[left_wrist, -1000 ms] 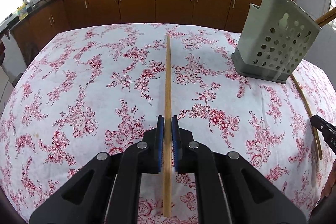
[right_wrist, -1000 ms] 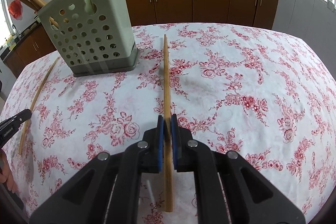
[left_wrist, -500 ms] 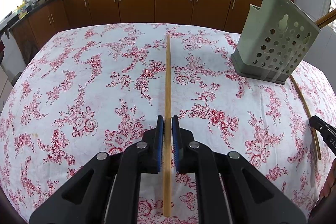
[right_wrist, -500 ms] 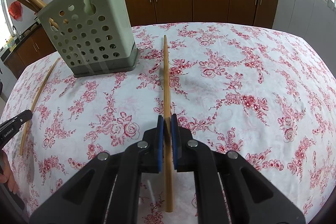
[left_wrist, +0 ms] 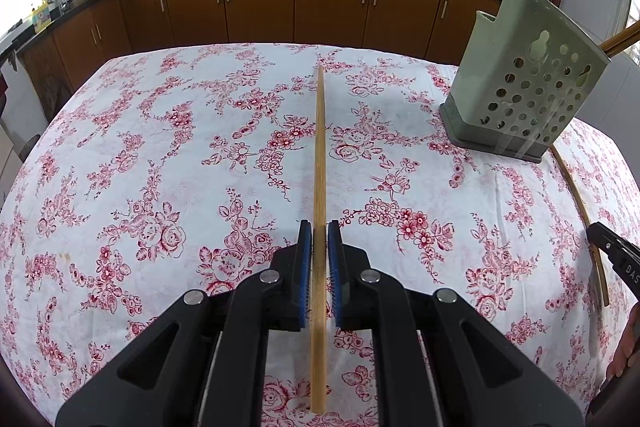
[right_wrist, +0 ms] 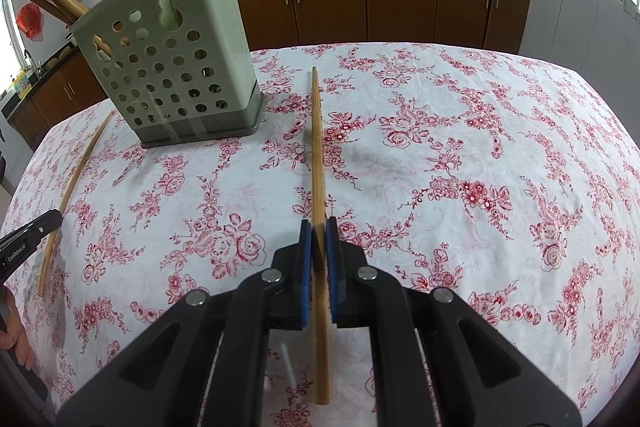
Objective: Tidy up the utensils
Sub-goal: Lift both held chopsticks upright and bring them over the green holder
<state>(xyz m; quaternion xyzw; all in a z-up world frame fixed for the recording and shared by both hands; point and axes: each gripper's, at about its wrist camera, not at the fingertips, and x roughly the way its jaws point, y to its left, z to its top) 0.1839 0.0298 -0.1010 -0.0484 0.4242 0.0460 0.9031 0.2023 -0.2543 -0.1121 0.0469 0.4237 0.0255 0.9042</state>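
Left wrist: left gripper (left_wrist: pixel 319 227) clamped on a chopstick (left_wrist: pixel 320 147), left of the green holder (left_wrist: pixel 532 95); red bag hangs by the cabinets. Right wrist: right gripper (right_wrist: pixel 319 225) clamps another chopstick (right_wrist: pixel 317 147), right of holder; window visible

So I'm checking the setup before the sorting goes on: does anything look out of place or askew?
Nothing is spilled or damaged. The green holder looks tilted, but that may be the fisheye lens. Each gripper, left and right, is shut on one chopstick, both lying flat on the floral tablecloth.
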